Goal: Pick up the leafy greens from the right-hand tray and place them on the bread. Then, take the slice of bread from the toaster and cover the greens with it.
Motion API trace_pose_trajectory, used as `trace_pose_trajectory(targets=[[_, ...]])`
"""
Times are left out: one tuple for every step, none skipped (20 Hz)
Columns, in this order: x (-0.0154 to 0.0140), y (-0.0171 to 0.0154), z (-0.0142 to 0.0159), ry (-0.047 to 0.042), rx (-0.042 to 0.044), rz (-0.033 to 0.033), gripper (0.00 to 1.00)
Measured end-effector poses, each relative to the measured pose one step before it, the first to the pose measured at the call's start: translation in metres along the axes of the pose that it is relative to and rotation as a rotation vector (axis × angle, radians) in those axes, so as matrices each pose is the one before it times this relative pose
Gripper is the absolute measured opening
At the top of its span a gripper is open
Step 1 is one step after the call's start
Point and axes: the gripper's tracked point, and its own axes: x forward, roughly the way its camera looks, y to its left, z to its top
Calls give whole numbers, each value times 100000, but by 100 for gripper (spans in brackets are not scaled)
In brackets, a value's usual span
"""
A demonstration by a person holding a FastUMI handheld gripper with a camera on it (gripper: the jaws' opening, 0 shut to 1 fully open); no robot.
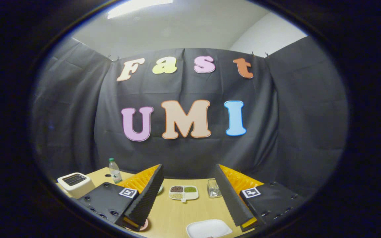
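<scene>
My gripper (189, 168) is held high above a wooden table (174, 215), open, with nothing between its two black ribbed fingers (146, 195). A white toaster (73, 183) stands at the table's left side, beyond the left finger; its top slots look dark and I cannot tell what is in them. A white tray (209, 228) lies close below, between the fingers, cut off by the view. The rim of a pinkish plate (143, 225) peeks from under the left finger. Neither greens nor bread can be made out.
Ahead between the fingers sits a white divided dish (184, 192) with dark, green and pale grains. A clear glass (213, 188) stands by the right finger. A small water bottle (115, 171) stands behind the toaster. Black cloth walls close off the table's back.
</scene>
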Motion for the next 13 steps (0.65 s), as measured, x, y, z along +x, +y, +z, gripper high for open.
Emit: trace_pose_trajectory(targets=[[31, -470, 166, -978, -308, 284, 98], [2, -485, 311, -1042, -429, 214, 98], [55, -562, 125, -549, -416, -44, 98], [32, -657, -196, -59, -296, -102, 98], [106, -545, -92, 155, -3, 94, 98], [102, -467, -150, 237, 165, 300, 98], [103, -421, -23, 65, 199, 293, 98], [185, -420, -36, -77, 274, 214, 98], [22, -252, -58, 102, 347, 425, 98], [67, -310, -87, 11, 388, 424, 98], [92, -308, -24, -6, 359, 378, 98], [116, -364, -29, 89, 308, 257, 98], [-38, -225, -76, 77, 371, 309, 98]])
